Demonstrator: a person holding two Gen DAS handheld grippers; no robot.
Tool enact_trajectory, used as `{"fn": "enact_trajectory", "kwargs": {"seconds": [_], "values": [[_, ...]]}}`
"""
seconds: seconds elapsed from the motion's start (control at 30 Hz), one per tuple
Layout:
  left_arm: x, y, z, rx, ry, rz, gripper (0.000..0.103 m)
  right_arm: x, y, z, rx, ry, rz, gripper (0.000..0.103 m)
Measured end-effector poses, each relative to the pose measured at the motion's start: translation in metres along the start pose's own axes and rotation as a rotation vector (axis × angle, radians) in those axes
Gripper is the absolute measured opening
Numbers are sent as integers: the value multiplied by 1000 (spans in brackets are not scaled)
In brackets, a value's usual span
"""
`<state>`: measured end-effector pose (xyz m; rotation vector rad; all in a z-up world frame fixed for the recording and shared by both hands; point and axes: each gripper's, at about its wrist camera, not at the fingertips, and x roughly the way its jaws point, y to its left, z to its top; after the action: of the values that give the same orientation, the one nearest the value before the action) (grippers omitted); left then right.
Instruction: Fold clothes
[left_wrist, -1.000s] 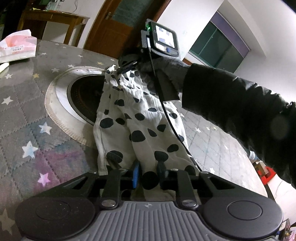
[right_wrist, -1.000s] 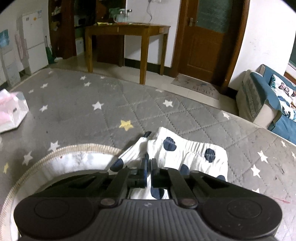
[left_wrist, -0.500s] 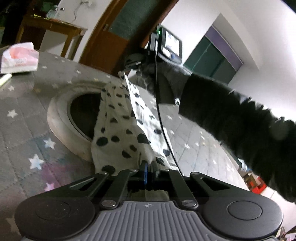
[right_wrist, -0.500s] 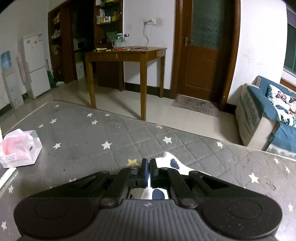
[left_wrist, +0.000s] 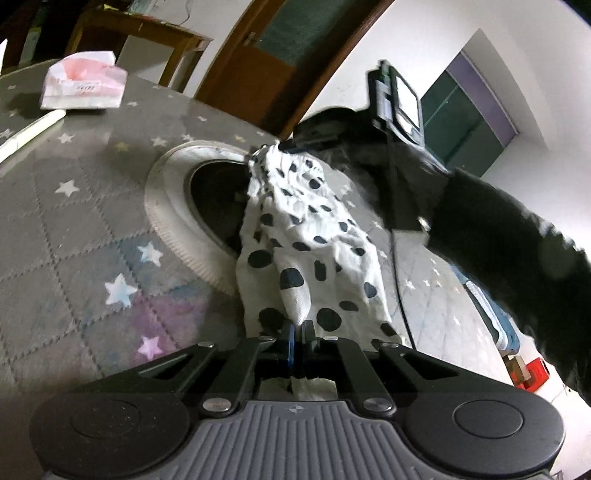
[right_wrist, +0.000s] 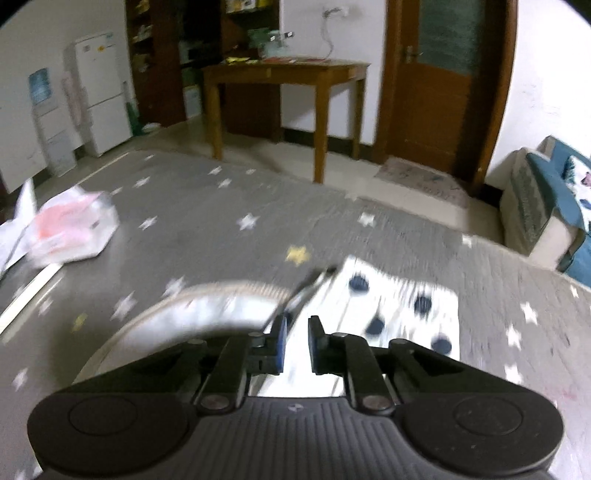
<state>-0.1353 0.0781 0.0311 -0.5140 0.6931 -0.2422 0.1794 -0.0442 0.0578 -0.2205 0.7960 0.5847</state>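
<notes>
A white garment with dark polka dots (left_wrist: 306, 236) stretches from my left gripper across the grey star-patterned table. My left gripper (left_wrist: 297, 328) is shut on its near end. My right gripper (left_wrist: 306, 142), seen in the left wrist view at the far end of the cloth, is held by a black-sleeved arm. In the right wrist view my right gripper (right_wrist: 295, 332) has its jaws parted a little, and the garment (right_wrist: 399, 302) lies on the table just under and beyond them. This view is blurred.
A round dark recess with a pale rim (left_wrist: 177, 221) sits in the table under the garment. A pink tissue pack (left_wrist: 83, 86) and a white stick (left_wrist: 33, 129) lie at the far left. A wooden side table (right_wrist: 284, 74), a door and a sofa (right_wrist: 546, 206) stand beyond.
My left gripper closed on the near end of the garment and stays shut. My right gripper, shut on the far end before, has parted its jaws and the cloth has dropped onto the table.
</notes>
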Motion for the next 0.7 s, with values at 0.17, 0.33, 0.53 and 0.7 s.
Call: {"fn": "enact_trajectory", "kwargs": {"seconds": [0.17, 0.33, 0.53, 0.7], "values": [[0, -6, -4, 18, -9, -4, 4, -28, 18, -38, 47, 80, 151, 21], [1, -10, -6, 43, -26, 27, 4, -35, 45, -65, 48, 146, 234, 27], [4, -9, -7, 37, -29, 30, 4, -35, 60, -77, 11, 180, 213, 27], [4, -9, -5, 38, -30, 20, 4, -42, 62, -76, 9, 138, 225, 3]]}}
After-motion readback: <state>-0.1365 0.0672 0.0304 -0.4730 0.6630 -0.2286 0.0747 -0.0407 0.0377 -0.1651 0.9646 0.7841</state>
